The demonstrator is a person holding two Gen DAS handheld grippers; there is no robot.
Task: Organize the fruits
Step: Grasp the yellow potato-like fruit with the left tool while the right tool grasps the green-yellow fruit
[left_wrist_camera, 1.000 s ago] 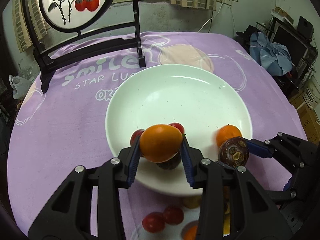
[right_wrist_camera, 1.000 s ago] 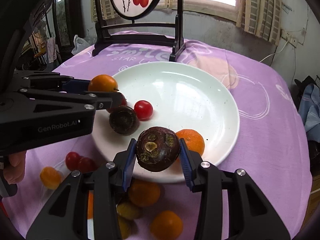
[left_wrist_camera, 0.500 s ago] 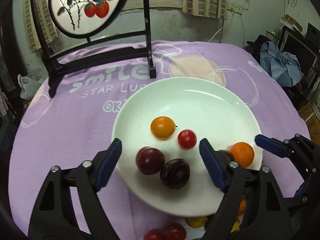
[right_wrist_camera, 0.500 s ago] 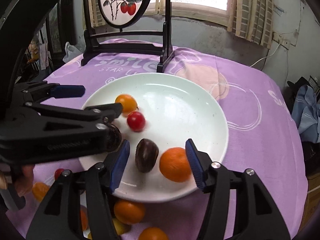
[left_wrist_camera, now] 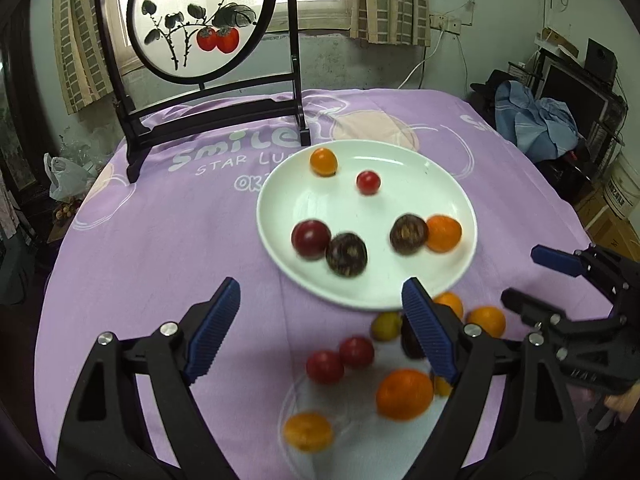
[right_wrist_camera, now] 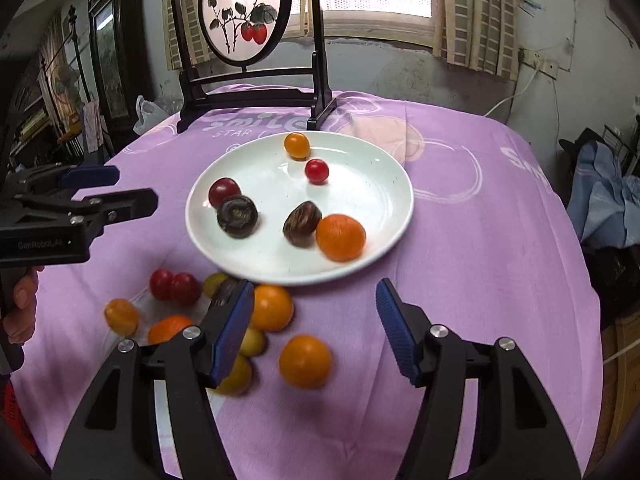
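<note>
Purple cloth [right_wrist_camera: 460, 240] covered the table and ran under both tools. White plate [left_wrist_camera: 400, 296] sat ahead of both tools and just past their fingertips, holding six fruits.

Left gripper [left_wrist_camera: 320, 322]: jaws wide and opening, nothing between the pads. Right gripper [right_wrist_camera: 316, 320]: jaws about half spread and opening, also empty; a loose orange fruit [right_wrist_camera: 305, 361] lay on the cloth below the gap, untouched.

On the plate, nearest the right tool: a large orange citrus [right_wrist_camera: 341, 237] touching a dark brown fruit [right_wrist_camera: 302, 223]. Nearer the left tool: a second dark fruit [left_wrist_camera: 346, 255] against a dark red plum-like one [left_wrist_camera: 311, 239]. At the far rim, a small orange fruit [right_wrist_camera: 297, 145] and a cherry tomato [right_wrist_camera: 317, 171].

Loose fruits remained on the cloth close under both tools, between plate and fingers: two red tomatoes [left_wrist_camera: 340, 358], several orange and yellowish ones.

Handling, as judged: all light, round, smooth-skinned, prone to rolling. Tomatoes soft, would bruise or split under hard squeeze. Best taken across the widest middle, pads either side, gentle closure.
</note>
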